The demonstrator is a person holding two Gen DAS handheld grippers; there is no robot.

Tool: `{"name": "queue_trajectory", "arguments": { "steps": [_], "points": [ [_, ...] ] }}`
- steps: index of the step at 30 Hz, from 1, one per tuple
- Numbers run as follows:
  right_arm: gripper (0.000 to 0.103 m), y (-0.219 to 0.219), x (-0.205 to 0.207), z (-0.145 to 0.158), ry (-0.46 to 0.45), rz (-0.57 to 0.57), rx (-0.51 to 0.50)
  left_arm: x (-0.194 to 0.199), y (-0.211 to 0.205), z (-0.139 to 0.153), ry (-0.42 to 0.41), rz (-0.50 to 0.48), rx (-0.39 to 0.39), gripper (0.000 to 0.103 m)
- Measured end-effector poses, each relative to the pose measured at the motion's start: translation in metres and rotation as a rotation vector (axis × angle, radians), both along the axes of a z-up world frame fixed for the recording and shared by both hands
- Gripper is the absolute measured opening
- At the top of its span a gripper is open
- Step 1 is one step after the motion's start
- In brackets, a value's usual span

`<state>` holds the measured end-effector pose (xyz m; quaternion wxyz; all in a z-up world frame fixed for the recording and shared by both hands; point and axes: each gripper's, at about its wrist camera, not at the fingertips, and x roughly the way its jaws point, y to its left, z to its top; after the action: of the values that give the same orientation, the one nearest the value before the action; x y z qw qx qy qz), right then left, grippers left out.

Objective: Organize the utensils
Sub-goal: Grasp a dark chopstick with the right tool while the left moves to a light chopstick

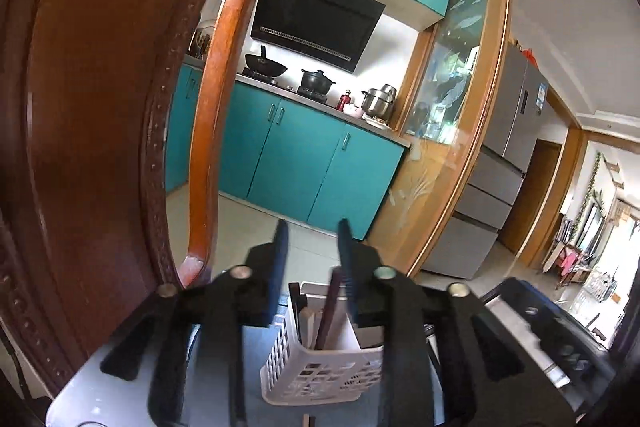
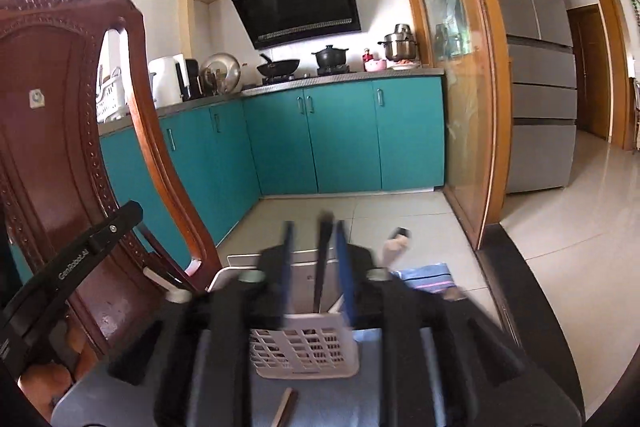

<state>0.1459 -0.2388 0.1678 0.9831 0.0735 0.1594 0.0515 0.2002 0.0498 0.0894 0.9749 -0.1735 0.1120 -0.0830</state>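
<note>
The basket, white plastic lattice, stands on the table beside a carved wooden chair, with dark chopsticks upright inside it. The left gripper hovers above the basket, jaws wide apart and empty. The right gripper is also over the basket, its jaws apart with a dark stick rising between them; I cannot tell whether they grip it, and another stick lies on the table nearby.
</note>
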Motion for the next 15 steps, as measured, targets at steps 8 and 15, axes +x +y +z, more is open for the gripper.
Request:
{"name": "queue_trajectory", "arguments": {
  "steps": [8, 15],
  "points": [
    [0.038, -0.025, -0.071, -0.032, 0.039, -0.028, 0.123, -0.026, 0.012, -0.011, -0.003, 0.009, 0.045, 0.04],
    [0.037, 0.041, -0.011, -0.164, 0.664, 0.165, 0.059, -0.03, 0.01, -0.042, 0.092, 0.053, 0.146, 0.041]
  ]
}}
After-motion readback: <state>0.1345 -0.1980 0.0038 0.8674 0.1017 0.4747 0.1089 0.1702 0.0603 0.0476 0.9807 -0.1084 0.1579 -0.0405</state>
